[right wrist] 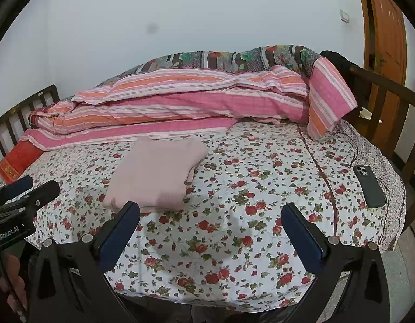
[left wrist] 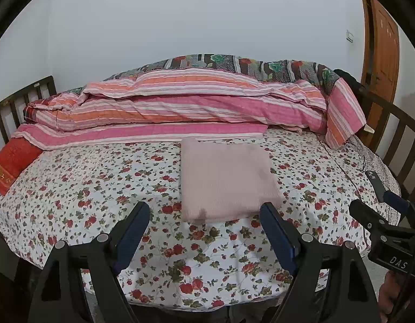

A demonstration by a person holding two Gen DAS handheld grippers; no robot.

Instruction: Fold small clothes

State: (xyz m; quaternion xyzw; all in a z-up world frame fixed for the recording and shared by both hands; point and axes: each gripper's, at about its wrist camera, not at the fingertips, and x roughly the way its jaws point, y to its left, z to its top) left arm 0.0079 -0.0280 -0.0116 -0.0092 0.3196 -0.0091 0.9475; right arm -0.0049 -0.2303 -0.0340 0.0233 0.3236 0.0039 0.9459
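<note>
Left gripper (left wrist: 204,215) spread empty, right gripper (right wrist: 210,215) likewise, folded pink garment (left wrist: 226,180) flat, long axis toward striped quilt (left wrist: 180,107)

Black plastic left tongs (left wrist: 204,215) and right tongs (right wrist: 210,215): blue ribbed pads (left wrist: 132,238), round silver screws (left wrist: 102,237), white lettering on the bodies.

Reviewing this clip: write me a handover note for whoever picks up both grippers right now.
Left gripper: jaws open, empty, just short of the pink garment.
Right gripper: jaws open, empty, over bare sheet, to the garment's right.
Garment: folded into a neat rectangle, lying flat mid-bed, touched by neither gripper.
Phone lies near the bed's right edge; striped quilt is piled at the back.
Done: this fold looks complete.
Left: no other small clothes visible; check for more.
</note>
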